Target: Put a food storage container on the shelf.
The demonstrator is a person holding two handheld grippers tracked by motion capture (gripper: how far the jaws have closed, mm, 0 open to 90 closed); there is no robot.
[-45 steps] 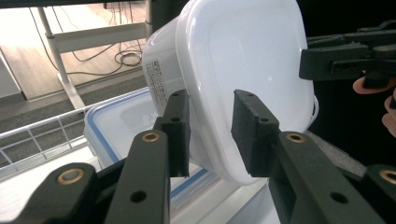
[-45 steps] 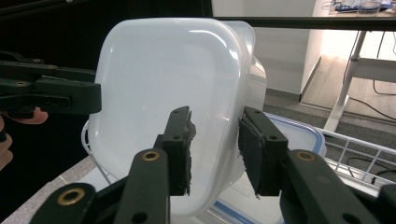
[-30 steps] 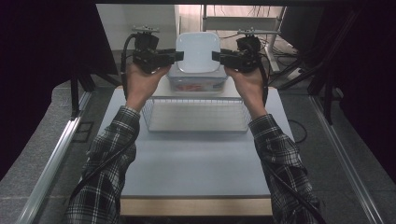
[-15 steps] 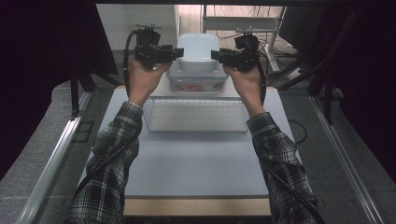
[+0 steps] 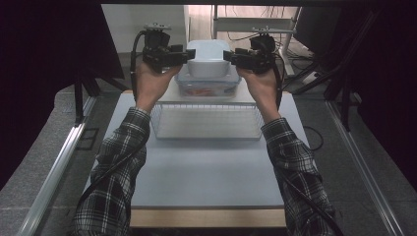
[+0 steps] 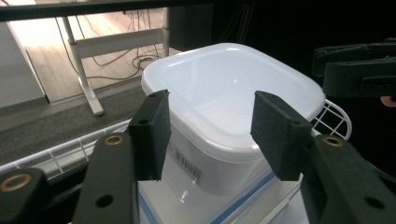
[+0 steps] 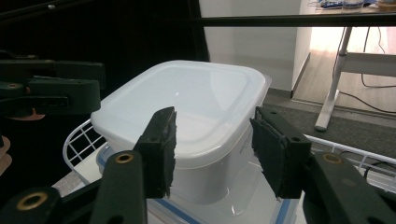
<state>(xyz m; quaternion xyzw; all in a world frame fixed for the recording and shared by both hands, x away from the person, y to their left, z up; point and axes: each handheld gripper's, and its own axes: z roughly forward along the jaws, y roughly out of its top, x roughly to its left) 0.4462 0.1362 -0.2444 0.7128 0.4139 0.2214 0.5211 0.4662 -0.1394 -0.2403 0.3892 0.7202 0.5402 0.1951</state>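
A white, square-cornered plastic tub with its lid on point(image 5: 208, 59) stands on a clear, blue-trimmed plastic box point(image 5: 208, 86) at the far end of the pale table point(image 5: 206, 172), just behind a white wire basket point(image 5: 206, 121). The left hand-held gripper point(image 5: 186, 54) and right hand-held gripper point(image 5: 231, 55) flank the tub — each has just been opening its jaws, and their pads stand apart from the tub's rim, gripping nothing.

I see white translucent plastic tub point(image 6: 229, 112), smooth, glossy; white wire metal basket point(image 5: 209, 120); matt black gripper pads point(image 7: 161, 149), rough foam-like; checked cloth sleeves point(image 5: 120, 162).
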